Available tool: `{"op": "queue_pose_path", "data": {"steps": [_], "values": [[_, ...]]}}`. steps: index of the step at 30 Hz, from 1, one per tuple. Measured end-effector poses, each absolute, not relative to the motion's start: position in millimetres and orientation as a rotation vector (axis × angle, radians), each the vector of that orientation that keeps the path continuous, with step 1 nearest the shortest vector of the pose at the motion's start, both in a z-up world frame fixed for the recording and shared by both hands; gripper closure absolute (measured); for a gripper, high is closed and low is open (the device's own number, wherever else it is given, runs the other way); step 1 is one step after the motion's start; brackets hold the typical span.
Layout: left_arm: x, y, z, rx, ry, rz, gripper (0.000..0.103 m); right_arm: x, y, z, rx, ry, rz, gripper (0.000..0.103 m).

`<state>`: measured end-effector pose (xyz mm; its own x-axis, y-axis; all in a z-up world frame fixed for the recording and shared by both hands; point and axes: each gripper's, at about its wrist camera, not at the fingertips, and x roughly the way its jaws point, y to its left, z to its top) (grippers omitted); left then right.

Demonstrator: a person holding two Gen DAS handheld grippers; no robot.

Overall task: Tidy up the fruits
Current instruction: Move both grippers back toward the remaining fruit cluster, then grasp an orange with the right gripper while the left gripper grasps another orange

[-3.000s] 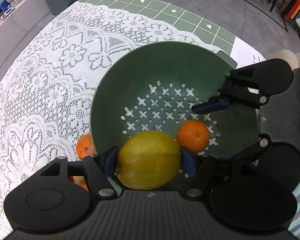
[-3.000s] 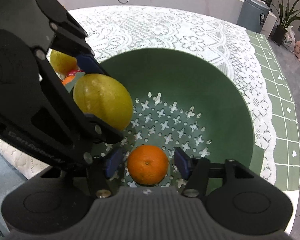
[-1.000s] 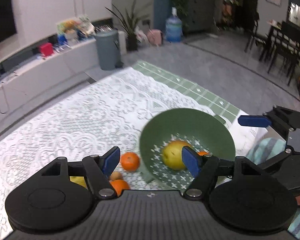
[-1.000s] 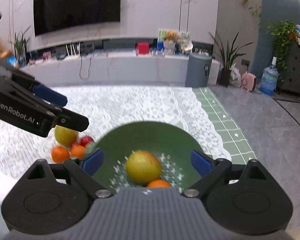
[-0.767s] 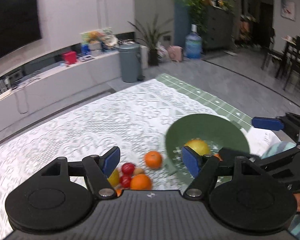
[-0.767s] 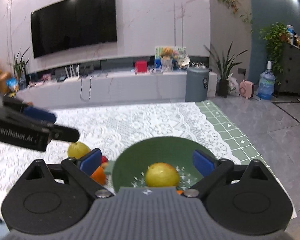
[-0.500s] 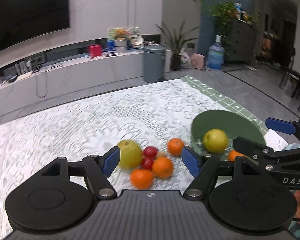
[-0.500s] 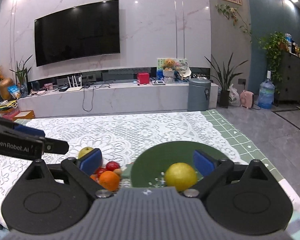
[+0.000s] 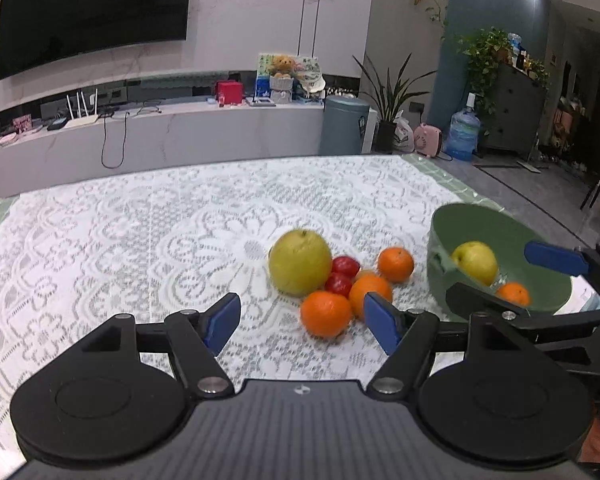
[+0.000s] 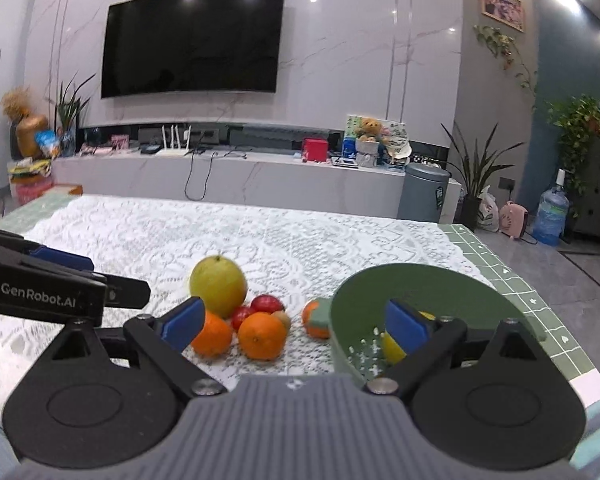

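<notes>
A white lace cloth (image 9: 140,240) covers the table, with a green checked mat (image 10: 512,280) showing past its far right edge. Behind stand a marble wall with a dark TV (image 10: 192,36), a long low counter (image 10: 228,176) with clutter, a grey bin (image 10: 424,192), plants and a water bottle (image 10: 550,216). On the cloth a pile of fruit lies together: a large yellow-green pear (image 9: 300,262), two small red fruits (image 9: 342,274) and three oranges (image 9: 326,314); a small brownish fruit among them is hard to identify. Just right of the pile sits a green colander (image 9: 540,236) holding another pear (image 9: 474,260) and an orange (image 9: 512,294), both partly hidden in the right wrist view by the rim and a blue pad. The left gripper (image 9: 302,322) hangs before the pile, jaws wide apart and empty. The right gripper (image 10: 296,320) has its jaws closing, wide apart, gripping nothing. The table's near edge is cut off by both grippers' bodies.
</notes>
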<state>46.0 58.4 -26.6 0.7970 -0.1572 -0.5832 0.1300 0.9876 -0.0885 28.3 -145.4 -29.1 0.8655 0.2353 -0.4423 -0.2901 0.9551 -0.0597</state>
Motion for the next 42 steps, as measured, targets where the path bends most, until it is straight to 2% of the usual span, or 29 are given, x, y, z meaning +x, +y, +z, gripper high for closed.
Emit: {"op": "queue_pose_path", "data": {"steps": [19, 33, 38, 42], "values": [[73, 69, -60, -0.130, 0.709, -0.244, 0.030, 62, -106, -77, -0.346, 0.550, 0.331, 0.058], [102, 56, -81, -0.155, 0.770, -0.321, 0.030, 80, -81, -104, -0.590, 0.495, 0.344, 0.060], [112, 56, -87, -0.167, 0.789, -0.333, 0.043, 83, -77, -110, -0.627, 0.488, 0.359, 0.061], [119, 58, -90, -0.192, 0.799, -0.344, 0.046, 89, -78, -115, -0.632, 0.505, 0.359, 0.064]]}}
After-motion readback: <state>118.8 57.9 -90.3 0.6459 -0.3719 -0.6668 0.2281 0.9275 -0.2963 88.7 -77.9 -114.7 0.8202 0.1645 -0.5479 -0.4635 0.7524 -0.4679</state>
